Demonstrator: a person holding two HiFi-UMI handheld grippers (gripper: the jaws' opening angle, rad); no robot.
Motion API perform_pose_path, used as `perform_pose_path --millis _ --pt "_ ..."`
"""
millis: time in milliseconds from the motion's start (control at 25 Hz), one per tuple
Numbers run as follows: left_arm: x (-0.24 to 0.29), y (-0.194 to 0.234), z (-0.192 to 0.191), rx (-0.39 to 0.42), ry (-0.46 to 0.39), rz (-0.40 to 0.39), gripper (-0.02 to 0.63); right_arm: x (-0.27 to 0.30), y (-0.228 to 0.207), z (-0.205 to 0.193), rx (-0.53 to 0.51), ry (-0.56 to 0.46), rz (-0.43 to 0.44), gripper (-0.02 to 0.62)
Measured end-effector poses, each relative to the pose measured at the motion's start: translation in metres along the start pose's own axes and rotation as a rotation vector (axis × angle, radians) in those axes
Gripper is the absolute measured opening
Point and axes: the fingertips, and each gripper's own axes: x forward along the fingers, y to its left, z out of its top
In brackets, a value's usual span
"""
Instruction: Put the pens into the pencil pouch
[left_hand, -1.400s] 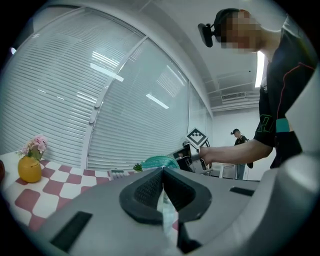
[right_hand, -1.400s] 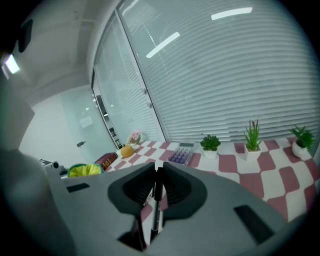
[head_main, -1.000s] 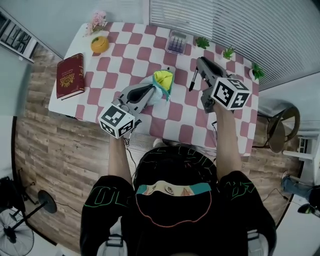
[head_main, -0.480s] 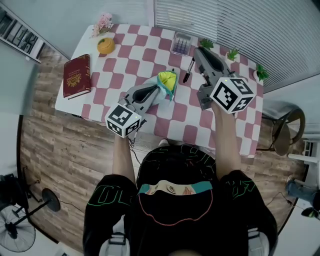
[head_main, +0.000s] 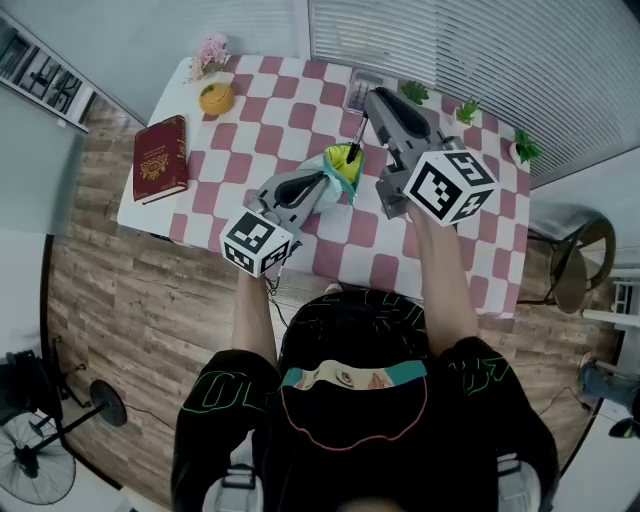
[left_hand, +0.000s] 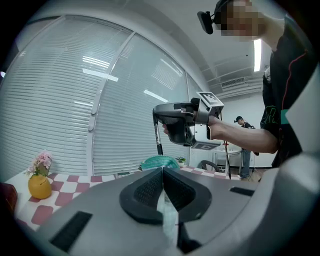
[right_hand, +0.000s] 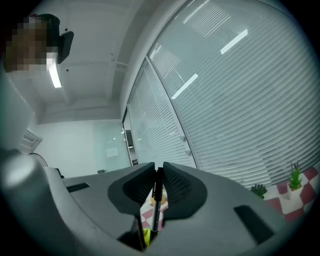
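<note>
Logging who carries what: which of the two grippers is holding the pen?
The right gripper: its fingers pinch the black pen upright above the open pouch, while the left gripper is shut on the pouch fabric.

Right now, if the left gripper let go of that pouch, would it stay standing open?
Probably not. The pouch looks like thin fabric, pinched flat in the shut left gripper, so it would likely sag. Small and soft, it is probably light, so the pen could push it aside.
</note>
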Motion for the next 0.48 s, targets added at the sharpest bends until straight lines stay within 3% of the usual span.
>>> perform_pose_path --millis 480 --pt "0.002 -0.001 0.015 -0.057 -0.090 0.004 0.002 0.008 0.014 -0.022 -0.008 0.015 0.012 0.057"
